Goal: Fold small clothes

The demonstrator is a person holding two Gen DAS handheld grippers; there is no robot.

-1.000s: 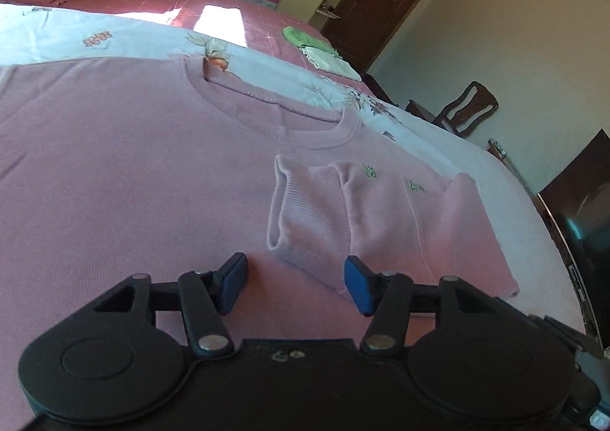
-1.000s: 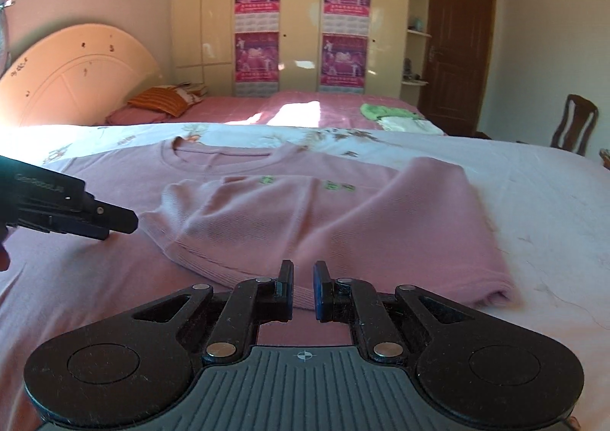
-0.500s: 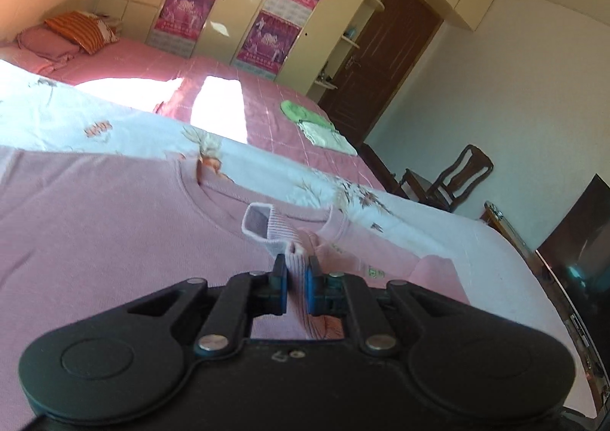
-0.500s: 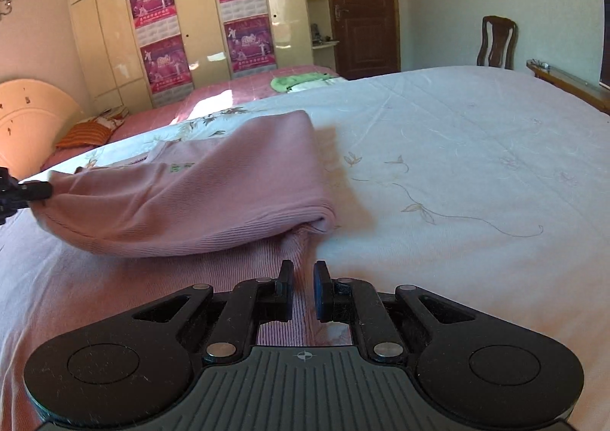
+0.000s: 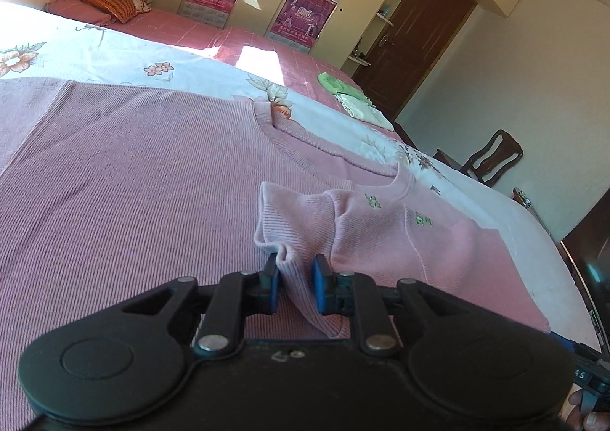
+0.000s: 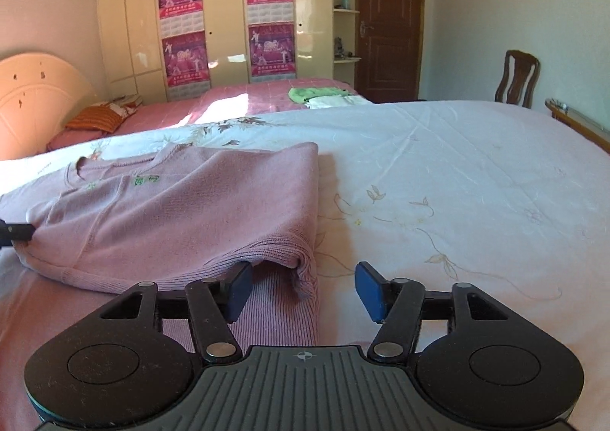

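A pink knit sweater (image 5: 133, 183) lies flat on the flowered bed sheet (image 6: 457, 183), its right side and sleeve folded over the body (image 6: 190, 217). The ribbed sleeve cuff (image 5: 289, 217) rests on the chest. My left gripper (image 5: 296, 284) has its jaws opening, and the cuff's slack fold still sits between the blue pads. Its tip shows at the fold's left end (image 6: 15, 230). My right gripper (image 6: 305, 291) stands over the folded hem corner (image 6: 301, 267) with its jaws opening wide. The corner lies between the pads, untouched.
Green and white clothes (image 6: 324, 95) lie on a second, pink-covered bed behind. A wooden chair (image 6: 518, 78) and a brown door (image 6: 385, 19) stand at the far right. A wooden edge (image 6: 572, 122) borders the bed's right side. Bare sheet spreads right of the sweater.
The left gripper shut on the cuff, lifted it, then brought it down onto the sweater's chest and parted its jaws. The right gripper, shut on the hem, has opened and let it drop.
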